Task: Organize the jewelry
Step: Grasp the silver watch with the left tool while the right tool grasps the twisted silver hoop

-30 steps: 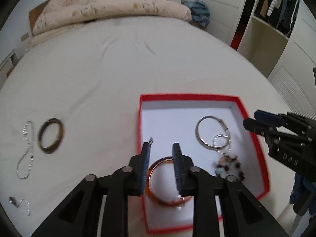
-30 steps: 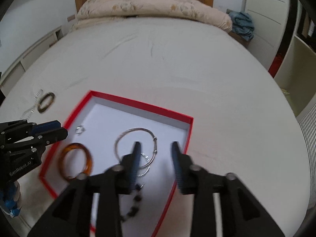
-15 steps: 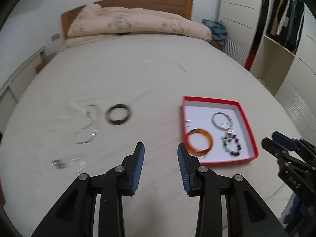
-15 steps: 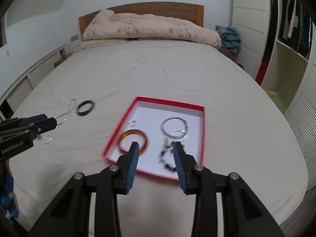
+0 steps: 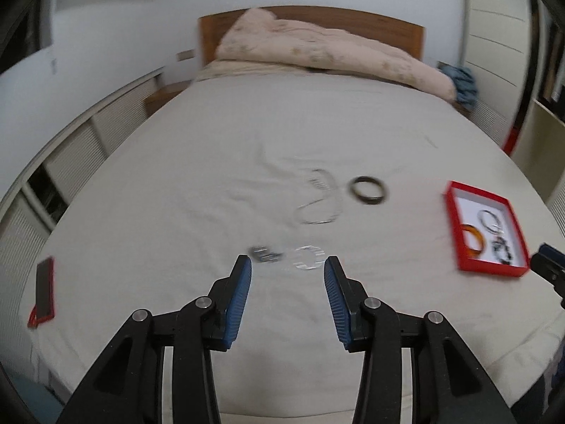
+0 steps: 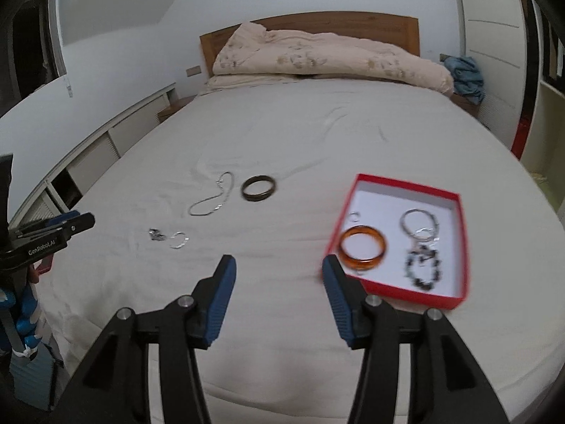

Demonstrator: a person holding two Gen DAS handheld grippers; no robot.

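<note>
1. A wide bed (image 6: 317, 148) with a plain off-white sheet carries everything; a bunched beige duvet (image 6: 328, 58) lies against the wooden headboard (image 6: 353, 23), with white walls behind.
2. Low white cabinets run along the left side of the room, tall white wardrobe doors and open shelving stand on the right, and a blue garment (image 6: 464, 74) sits beside the bed's far right corner.
3. A red-cased phone (image 5: 44, 291) lies near the bed's left edge.
4. The red box (image 6: 406, 183) sits on the right part of the sheet, near that edge, and holds an amber bangle (image 6: 363, 247), a silver hoop (image 6: 419, 224), a dark beaded bracelet (image 6: 422, 268) and a small silver ring (image 6: 354, 216).
5. Loose on the sheet left of the box: a dark bangle (image 6: 259, 188), a silver chain (image 6: 212, 201) just beside it, and nearer the foot a clear ring (image 6: 178, 240) next to a small dark trinket (image 6: 157, 235).
6. Much bare sheet lies between the box and the loose pieces, and toward the headboard.
7. The left tongs (image 5: 287, 298) are spread wide and empty above the foot of the bed; the clear ring and trinket lie just beyond their tips.
8. The right tongs (image 6: 279, 295) are also spread wide and empty; the right finger's tip is near the box's near left corner, the amber bangle just past it.
</note>
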